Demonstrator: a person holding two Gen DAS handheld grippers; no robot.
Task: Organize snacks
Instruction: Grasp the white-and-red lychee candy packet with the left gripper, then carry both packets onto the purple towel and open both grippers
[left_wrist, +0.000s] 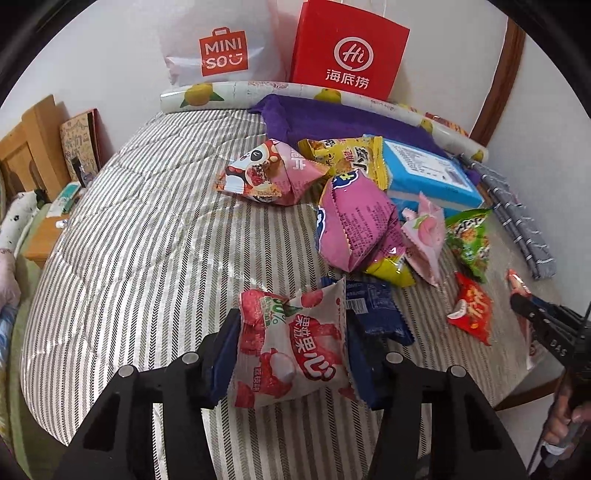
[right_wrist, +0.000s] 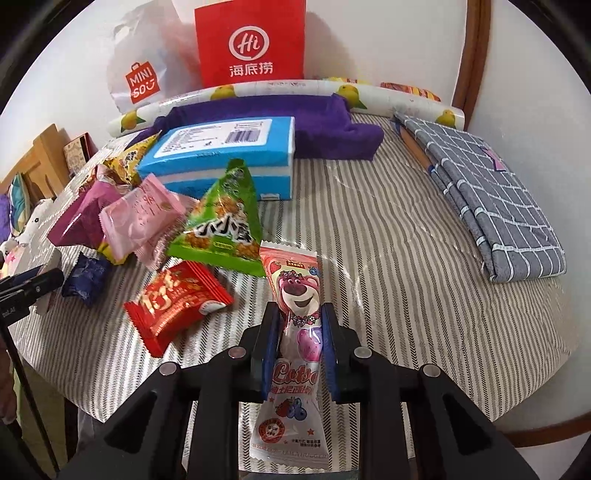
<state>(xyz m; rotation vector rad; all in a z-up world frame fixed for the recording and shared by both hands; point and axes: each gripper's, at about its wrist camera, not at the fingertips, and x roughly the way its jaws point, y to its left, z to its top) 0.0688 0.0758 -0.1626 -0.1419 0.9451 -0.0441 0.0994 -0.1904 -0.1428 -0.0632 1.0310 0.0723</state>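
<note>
A striped tablecloth (right_wrist: 406, 258) covers the table, carrying scattered snack packets (left_wrist: 354, 229), a blue box (right_wrist: 229, 155) and folded grey cloth (right_wrist: 491, 199).

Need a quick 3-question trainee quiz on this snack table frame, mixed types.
1. True or false: the right gripper is shut on the bear packet.
2. What does the left gripper clamp? A) lychee packet B) green packet C) tissue pack
3. Fill in: the red bag stands behind the ___ towel.

Key: 1 true; 2 A; 3 purple
</note>
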